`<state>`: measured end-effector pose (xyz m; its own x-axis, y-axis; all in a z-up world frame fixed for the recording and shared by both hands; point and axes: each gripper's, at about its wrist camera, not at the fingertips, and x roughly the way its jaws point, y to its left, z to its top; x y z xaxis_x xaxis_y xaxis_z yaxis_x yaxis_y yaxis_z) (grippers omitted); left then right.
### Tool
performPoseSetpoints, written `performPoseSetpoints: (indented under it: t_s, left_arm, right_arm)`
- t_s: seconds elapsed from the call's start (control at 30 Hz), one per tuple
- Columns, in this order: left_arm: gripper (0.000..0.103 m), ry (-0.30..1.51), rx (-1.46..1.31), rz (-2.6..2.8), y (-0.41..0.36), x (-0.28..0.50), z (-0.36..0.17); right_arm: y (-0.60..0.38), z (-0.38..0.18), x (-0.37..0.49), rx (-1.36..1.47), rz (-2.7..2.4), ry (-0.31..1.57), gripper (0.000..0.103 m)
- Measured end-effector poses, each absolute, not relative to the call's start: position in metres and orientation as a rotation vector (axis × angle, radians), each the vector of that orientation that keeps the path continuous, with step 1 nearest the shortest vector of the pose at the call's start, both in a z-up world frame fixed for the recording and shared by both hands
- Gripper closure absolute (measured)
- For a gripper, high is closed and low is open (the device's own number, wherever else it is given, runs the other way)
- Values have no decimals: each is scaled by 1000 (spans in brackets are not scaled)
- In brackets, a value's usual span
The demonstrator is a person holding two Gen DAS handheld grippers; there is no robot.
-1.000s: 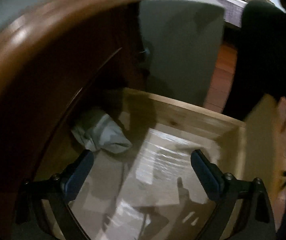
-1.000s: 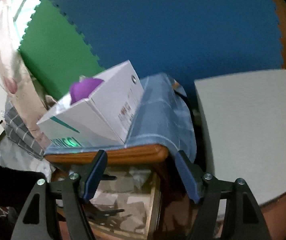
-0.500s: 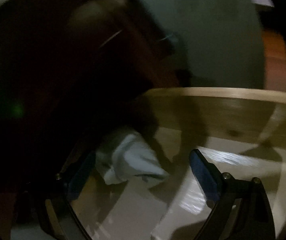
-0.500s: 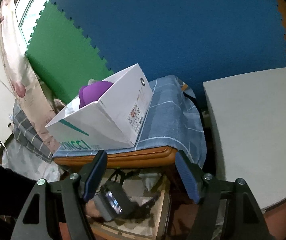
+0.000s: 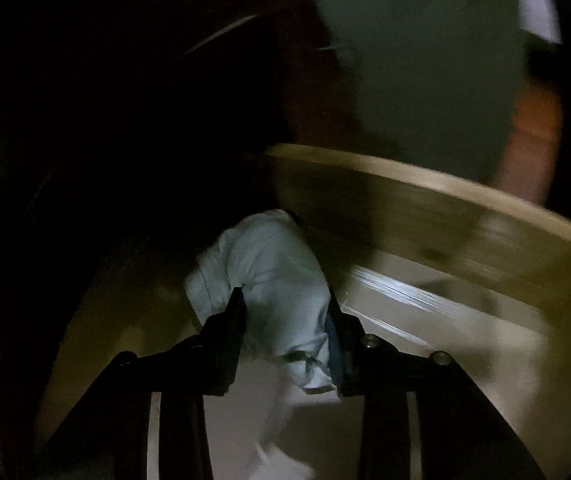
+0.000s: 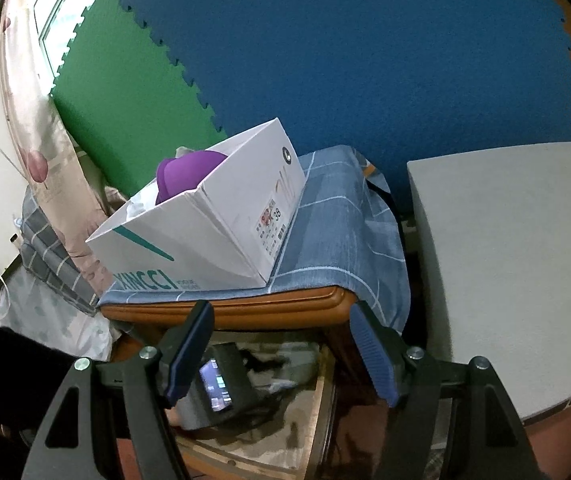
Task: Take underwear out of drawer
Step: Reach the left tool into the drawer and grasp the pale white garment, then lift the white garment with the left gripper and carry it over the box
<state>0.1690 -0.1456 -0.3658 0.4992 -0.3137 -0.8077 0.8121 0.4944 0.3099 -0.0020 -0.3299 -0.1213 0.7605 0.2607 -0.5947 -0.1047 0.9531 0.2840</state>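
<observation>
Item: pale blue underwear (image 5: 273, 280), bundled inside the wooden drawer (image 5: 425, 216) near its far wall. We see the left gripper (image 5: 285, 308) closed around its near end, fingers pressing both sides. Right gripper (image 6: 281, 320) hangs wide apart, holding nothing, above the drawer.

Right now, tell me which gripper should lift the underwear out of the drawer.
Left. The left gripper is inside the drawer, fingers closed on the pale blue underwear. The right gripper hangs open above the drawer, holding nothing.
</observation>
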Motion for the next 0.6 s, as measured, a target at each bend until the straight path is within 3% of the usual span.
performPoseSetpoints:
  t_s: [0.13,0.6]
  left_arm:
    - [72,882,699,-874,-132,158,-329]
    - [72,669,543,-747,-81,67,-164]
  right_arm:
    - [-327,-123,-1,222,194,681,31]
    - [-316,-125,3,163,167,683,31]
